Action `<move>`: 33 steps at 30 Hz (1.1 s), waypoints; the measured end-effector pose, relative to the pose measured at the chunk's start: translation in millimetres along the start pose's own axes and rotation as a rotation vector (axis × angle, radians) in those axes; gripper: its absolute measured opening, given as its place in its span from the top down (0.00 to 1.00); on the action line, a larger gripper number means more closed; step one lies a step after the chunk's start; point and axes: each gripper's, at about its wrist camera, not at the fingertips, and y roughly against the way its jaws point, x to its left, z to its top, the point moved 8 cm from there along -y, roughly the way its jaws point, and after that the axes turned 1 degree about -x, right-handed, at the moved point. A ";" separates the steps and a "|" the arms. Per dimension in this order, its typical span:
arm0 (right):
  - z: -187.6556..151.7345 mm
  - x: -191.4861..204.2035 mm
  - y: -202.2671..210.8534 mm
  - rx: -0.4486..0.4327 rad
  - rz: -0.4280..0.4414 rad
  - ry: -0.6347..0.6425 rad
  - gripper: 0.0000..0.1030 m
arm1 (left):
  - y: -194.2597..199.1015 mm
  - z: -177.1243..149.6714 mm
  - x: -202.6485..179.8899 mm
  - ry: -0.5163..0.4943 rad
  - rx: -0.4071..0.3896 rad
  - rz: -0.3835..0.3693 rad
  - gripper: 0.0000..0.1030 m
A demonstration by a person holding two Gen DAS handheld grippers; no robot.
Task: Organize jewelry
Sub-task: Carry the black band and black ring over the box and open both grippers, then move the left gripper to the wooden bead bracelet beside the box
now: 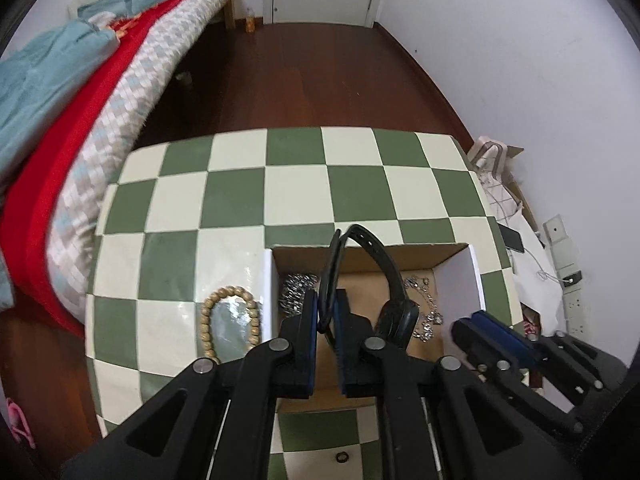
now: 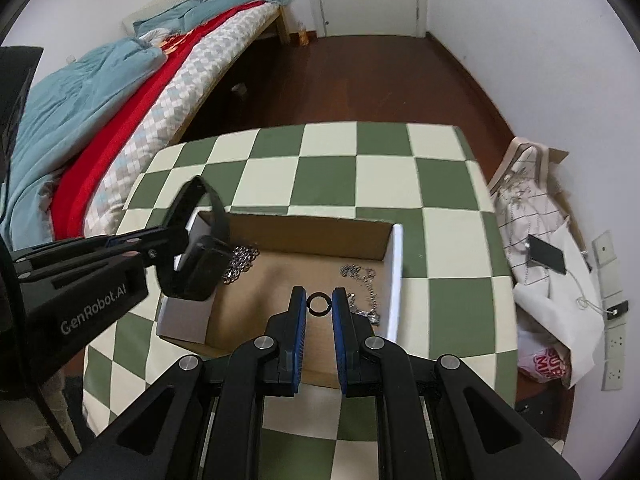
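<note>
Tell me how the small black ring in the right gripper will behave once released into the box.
The black ring, pinched by its edges in the right gripper, looks thin and light. Being round, it may roll or bounce across the flat cardboard box floor.

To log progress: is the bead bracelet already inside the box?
No, the bead bracelet lies on the checked table, just outside the left wall of the box.

"What is the box (image 2: pixel 312 240) made of?"
"Brown cardboard, dull and a bit rough. The chains (image 2: pixel 240 264) inside are shiny metal."
"And the watch (image 1: pixel 394 276)?"
"A smooth black strap, like rubber."
"The beads (image 1: pixel 208 320)?"
"They look like wood, not shiny."
"The checked tablecloth (image 1: pixel 296 184)?"
"Smooth and a little glossy."
</note>
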 end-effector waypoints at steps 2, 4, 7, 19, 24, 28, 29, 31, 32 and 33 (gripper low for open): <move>-1.3 -0.6 -4.0 0.015 0.009 -0.004 0.86 | 0.2 0.2 -0.4 0.013 -0.002 -0.008 0.88; -2.5 -2.6 -9.2 0.035 -0.002 -0.005 0.84 | 3.1 2.8 1.6 0.020 -0.020 0.016 0.69; -4.7 -4.1 -9.8 0.052 -0.013 -0.005 0.37 | 9.6 6.9 8.8 0.030 -0.047 0.063 0.13; -1.0 -16.6 18.9 0.008 -0.177 -0.030 0.01 | 60.3 15.0 41.2 0.008 -0.212 0.264 0.00; -4.0 -10.2 42.8 -0.036 -0.179 -0.042 0.01 | 90.9 2.9 63.1 0.008 -0.269 0.360 0.00; -22.9 2.2 56.0 -0.046 -0.158 -0.040 0.01 | 110.2 -24.8 93.5 0.019 -0.294 0.486 0.00; -31.2 6.3 57.3 -0.043 -0.157 -0.036 0.01 | 113.0 -33.8 101.8 0.025 -0.296 0.510 0.00; -50.3 15.1 55.3 -0.028 -0.154 -0.030 0.01 | 111.4 -51.6 118.2 0.033 -0.277 0.542 0.00; -60.7 19.7 52.0 -0.016 -0.150 -0.027 0.01 | 106.8 -60.3 126.0 0.038 -0.255 0.553 0.00; -72.1 24.8 46.3 0.002 -0.146 -0.025 0.02 | 100.5 -69.6 134.6 0.045 -0.228 0.562 0.00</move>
